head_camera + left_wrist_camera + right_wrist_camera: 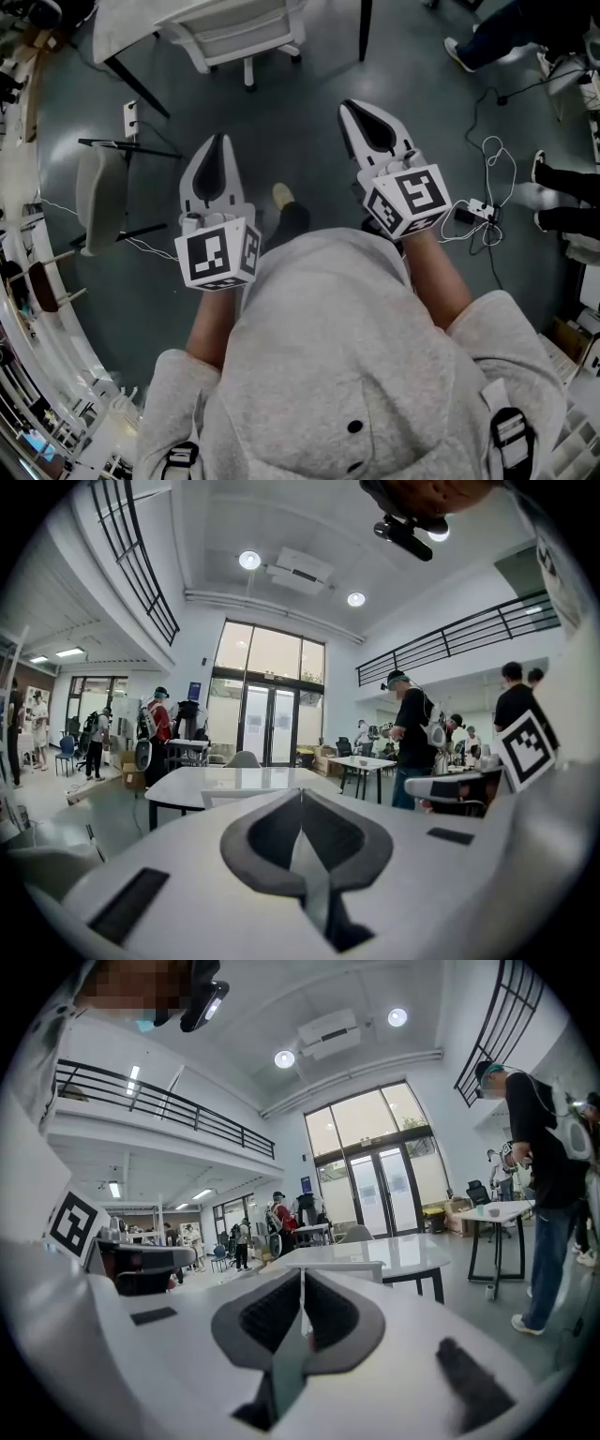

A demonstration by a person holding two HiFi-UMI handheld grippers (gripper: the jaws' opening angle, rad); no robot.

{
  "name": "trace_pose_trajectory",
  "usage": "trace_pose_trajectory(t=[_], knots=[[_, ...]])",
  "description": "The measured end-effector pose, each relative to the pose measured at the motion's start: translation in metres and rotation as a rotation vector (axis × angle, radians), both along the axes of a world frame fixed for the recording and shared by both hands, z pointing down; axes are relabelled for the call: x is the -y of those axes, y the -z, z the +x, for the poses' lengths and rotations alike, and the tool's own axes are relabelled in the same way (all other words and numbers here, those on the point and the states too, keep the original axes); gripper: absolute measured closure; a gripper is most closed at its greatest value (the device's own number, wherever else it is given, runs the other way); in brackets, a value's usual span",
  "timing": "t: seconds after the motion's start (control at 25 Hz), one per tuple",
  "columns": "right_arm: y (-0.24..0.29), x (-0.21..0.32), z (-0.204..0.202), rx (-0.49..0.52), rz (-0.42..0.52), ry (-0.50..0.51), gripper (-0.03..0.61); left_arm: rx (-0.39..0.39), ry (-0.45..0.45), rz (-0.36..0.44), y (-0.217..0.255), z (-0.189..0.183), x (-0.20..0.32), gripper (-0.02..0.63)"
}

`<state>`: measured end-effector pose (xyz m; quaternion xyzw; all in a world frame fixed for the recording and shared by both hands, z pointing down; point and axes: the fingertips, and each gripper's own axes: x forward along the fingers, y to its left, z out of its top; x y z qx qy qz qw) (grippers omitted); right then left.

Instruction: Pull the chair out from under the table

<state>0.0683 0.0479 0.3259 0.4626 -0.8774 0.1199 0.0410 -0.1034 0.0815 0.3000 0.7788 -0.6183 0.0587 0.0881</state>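
A white chair [234, 33] stands tucked against the white table [122, 23] at the top of the head view, some way ahead of me across the dark floor. My left gripper [219, 141] and right gripper [349, 105] are held side by side, pointing toward it, both shut and empty. In the left gripper view the shut jaws [301, 795] line up with the table [244, 780] and the chair's back [230, 799] beyond. The right gripper view shows the same table [403, 1251] and chair back [361, 1267] past the shut tips [302, 1275].
A pale chair [98, 192] with black legs stands at the left. Cables and a power strip [483, 217] lie on the floor at the right, near people's feet [548, 192]. A person in black [544, 1147] stands at the right beside another table [497, 1211].
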Motion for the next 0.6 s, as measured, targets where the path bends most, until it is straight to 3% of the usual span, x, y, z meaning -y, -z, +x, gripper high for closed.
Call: trace_pose_trajectory(t=[0.6], knots=[[-0.004,0.084,-0.100,-0.060,0.019,0.037,0.549,-0.024,0.017,-0.013,-0.016,-0.094,0.079,0.597]])
